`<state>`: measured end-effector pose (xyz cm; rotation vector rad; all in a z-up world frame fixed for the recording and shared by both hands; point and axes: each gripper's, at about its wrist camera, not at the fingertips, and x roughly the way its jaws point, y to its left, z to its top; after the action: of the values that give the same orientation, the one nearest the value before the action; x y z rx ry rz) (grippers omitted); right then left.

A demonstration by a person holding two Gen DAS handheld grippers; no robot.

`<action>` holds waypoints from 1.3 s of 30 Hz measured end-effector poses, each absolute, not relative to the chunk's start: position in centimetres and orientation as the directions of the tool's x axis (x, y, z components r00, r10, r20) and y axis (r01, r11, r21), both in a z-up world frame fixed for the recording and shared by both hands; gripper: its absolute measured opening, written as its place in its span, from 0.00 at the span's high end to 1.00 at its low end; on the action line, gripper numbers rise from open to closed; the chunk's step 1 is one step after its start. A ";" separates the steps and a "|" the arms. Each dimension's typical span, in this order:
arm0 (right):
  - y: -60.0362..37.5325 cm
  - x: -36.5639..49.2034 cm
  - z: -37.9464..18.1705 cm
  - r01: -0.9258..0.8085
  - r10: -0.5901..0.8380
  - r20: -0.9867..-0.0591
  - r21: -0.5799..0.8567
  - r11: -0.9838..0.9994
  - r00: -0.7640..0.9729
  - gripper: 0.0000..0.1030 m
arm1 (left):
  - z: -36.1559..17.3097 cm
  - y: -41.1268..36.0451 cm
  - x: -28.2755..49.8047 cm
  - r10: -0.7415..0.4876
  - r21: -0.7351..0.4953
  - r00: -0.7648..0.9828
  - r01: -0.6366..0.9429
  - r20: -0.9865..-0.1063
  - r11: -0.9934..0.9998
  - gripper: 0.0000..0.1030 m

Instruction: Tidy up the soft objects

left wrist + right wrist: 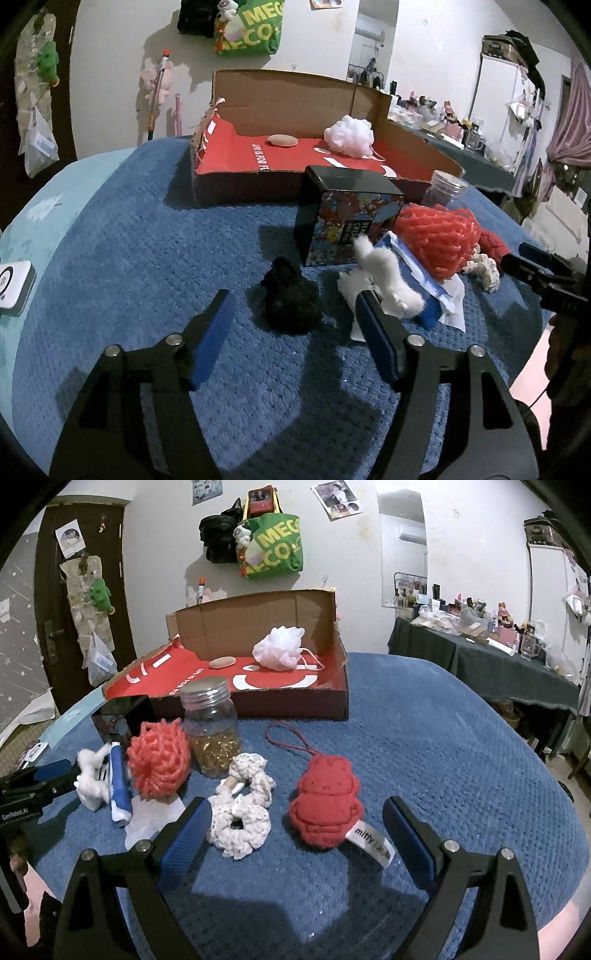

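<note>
A black fuzzy ball (291, 306) lies on the blue blanket (147, 240) between the fingers of my left gripper (293, 299); its pads stand apart from the ball, open. My right gripper (297, 806) is open around a red knitted plush (325, 808) with a white tag, not touching it. White crochet rings (242, 812) lie by its left finger. An orange mesh pouf (159, 764) and a white fluffy toy (384, 280) sit between the two grippers. The cardboard box (295, 705) behind holds a white bath pouf (280, 648) and a tan oval pad (221, 662).
A floral black box (347, 221), a jar of gold beads (214, 731) and a blue-white packet (120, 786) stand among the soft things. A white device (13, 288) lies at the blanket's left edge. A cluttered dark table (498, 657) stands to the right.
</note>
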<state>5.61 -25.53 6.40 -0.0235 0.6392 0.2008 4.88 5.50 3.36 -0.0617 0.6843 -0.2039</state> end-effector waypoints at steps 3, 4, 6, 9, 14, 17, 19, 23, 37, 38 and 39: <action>-25.5 5.4 6.4 -0.192 0.177 -0.580 0.037 0.981 0.795 0.02 | 3.6 5.6 4.4 -0.220 -0.141 0.763 0.169 -0.607 0.975 0.29; -25.4 5.3 6.5 -0.189 0.171 -0.577 0.030 0.982 0.799 0.02 | 3.6 5.6 4.3 -0.221 -0.141 0.765 0.171 -0.605 0.975 0.28; -25.4 5.3 6.6 -0.184 0.164 -0.571 0.022 0.983 0.805 0.02 | 3.8 5.6 4.3 -0.217 -0.135 0.766 0.170 -0.605 0.976 0.29; -25.6 5.4 6.7 -0.182 0.165 -0.570 0.028 0.983 0.805 0.02 | 3.9 5.7 4.3 -0.214 -0.137 0.768 0.165 -0.604 0.977 0.29; -26.1 5.9 6.6 -0.165 0.157 -0.573 0.038 0.986 0.804 0.01 | 4.1 6.0 4.4 -0.211 -0.140 0.769 0.158 -0.604 0.978 0.28; -26.4 6.3 6.4 -0.149 0.142 -0.579 0.035 0.988 0.803 0.01 | 4.1 6.1 4.4 -0.205 -0.131 0.769 0.159 -0.606 0.979 0.28; -26.7 6.8 6.3 -0.132 0.125 -0.589 0.033 0.991 0.798 0.01 | 4.0 6.2 4.7 -0.190 -0.119 0.765 0.149 -0.615 0.982 0.28; -27.4 8.0 5.9 -0.105 0.108 -0.616 0.042 0.994 0.780 0.01 | 3.6 6.9 5.7 -0.163 -0.112 0.748 0.119 -0.643 0.987 0.28; -26.4 9.2 5.7 -0.173 0.135 -0.614 -0.003 0.985 0.778 0.59 | 3.3 6.5 7.4 -0.278 -0.189 0.703 0.204 -0.655 0.961 0.72; -26.5 8.9 6.1 -0.169 0.136 -0.597 0.001 0.986 0.791 0.60 | 3.6 6.5 7.3 -0.270 -0.181 0.714 0.201 -0.646 0.963 0.72; -26.6 8.6 6.6 -0.167 0.141 -0.583 0.009 0.986 0.801 0.60 | 4.1 6.5 7.0 -0.271 -0.181 0.723 0.202 -0.635 0.963 0.72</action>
<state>8.58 -26.58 6.59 -0.0435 0.6212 0.1647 7.04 6.53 4.07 -0.1010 0.7165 -0.2618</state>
